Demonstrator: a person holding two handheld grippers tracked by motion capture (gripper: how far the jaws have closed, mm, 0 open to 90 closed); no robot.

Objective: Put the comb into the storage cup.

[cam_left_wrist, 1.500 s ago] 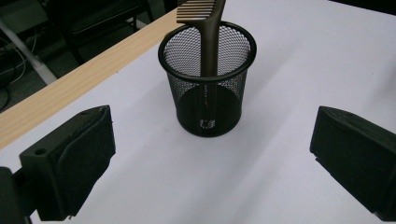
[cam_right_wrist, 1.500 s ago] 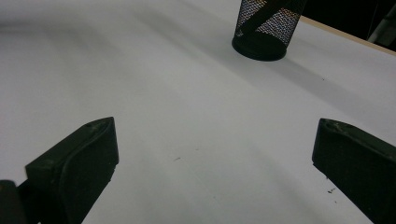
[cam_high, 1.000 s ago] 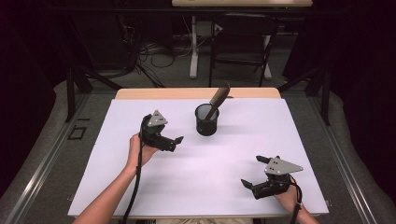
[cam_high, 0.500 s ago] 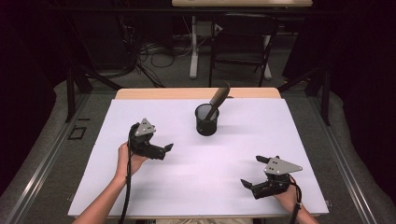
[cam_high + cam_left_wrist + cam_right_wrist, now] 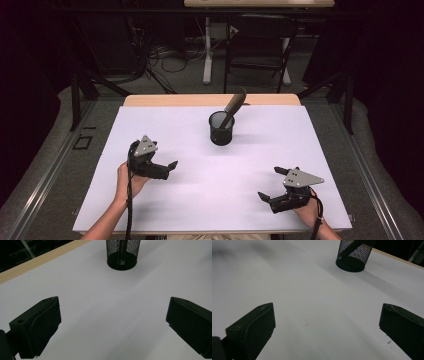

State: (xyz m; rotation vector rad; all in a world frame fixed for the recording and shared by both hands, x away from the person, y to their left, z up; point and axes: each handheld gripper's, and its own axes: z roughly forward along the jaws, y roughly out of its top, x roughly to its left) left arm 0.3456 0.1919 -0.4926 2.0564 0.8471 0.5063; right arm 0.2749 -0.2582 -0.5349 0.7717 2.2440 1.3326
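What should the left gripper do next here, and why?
Probably ease back and settle on the white table. The left gripper is open and holds nothing, the dark tool leans inside the mesh cup, and the right gripper sits open near the table's front edge.

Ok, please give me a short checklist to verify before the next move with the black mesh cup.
1. Left hand-held gripper open, nothing held: ok.
2. Right hand-held gripper open, nothing held: ok.
3. Black mesh wire cup upright on the white table sheet: ok.
4. Dark stick-shaped tool leaning inside the cup: ok.
5. Bare sheet between both grippers and the cup: ok.
6. Cup fixed to the sheet: cannot tell.
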